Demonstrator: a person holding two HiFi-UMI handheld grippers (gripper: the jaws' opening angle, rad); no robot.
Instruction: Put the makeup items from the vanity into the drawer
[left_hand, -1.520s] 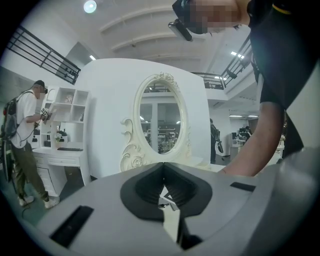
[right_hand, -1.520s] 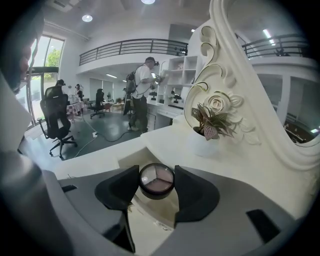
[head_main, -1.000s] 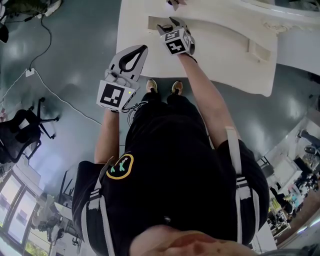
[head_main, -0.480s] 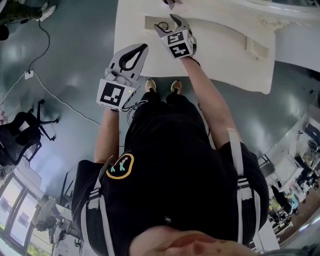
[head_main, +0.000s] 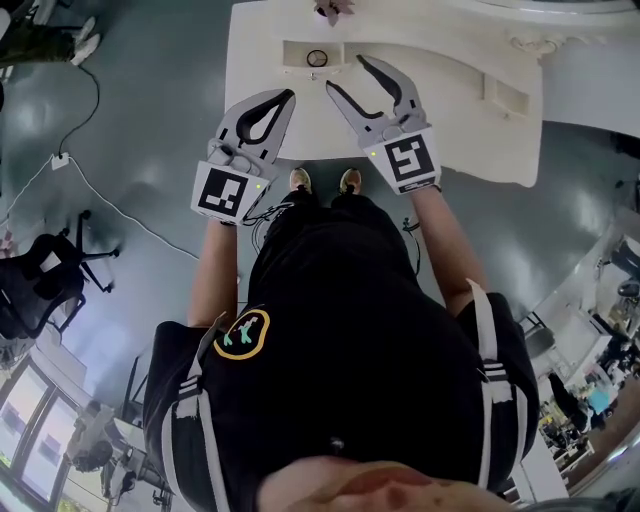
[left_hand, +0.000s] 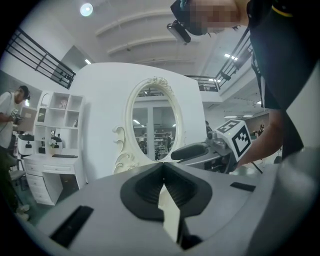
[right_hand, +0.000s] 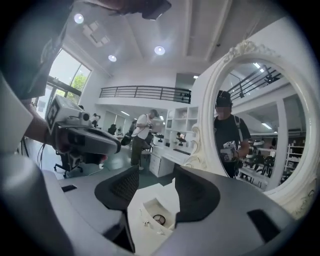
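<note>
So the right gripper (head_main: 345, 72) has backed off the drawer (head_main: 295, 55) and lifted toward the person since a second ago. Its jaws have just been narrowing a bit, but they're still apart with nothing between them. That leaves the little round makeup item (head_main: 317, 58) sitting alone in the drawer, flat on the bottom, near the right end in the head view. It's a dark ring shape, so there's no real long axis and it doesn't point anywhere, it just lies face up. The drawer itself runs sideways along the front of the white vanity (head_main: 450, 120). There are a couple of tiny bits next to the item, too small to name. A pinkish thing (head_main: 330, 10) sits just past the drawer at the frame's top edge, can't tell what it is. The left gripper (head_main: 288, 95) hangs off the vanity's left front edge, jaws pressed together and empty. What could go wrong, imo: any reach for that pinkish thing goes right over the open drawer, so a low pass could clip its wall or knock the round item. Half-spread jaws might also just shove a small thing instead of grabbing it.
</note>
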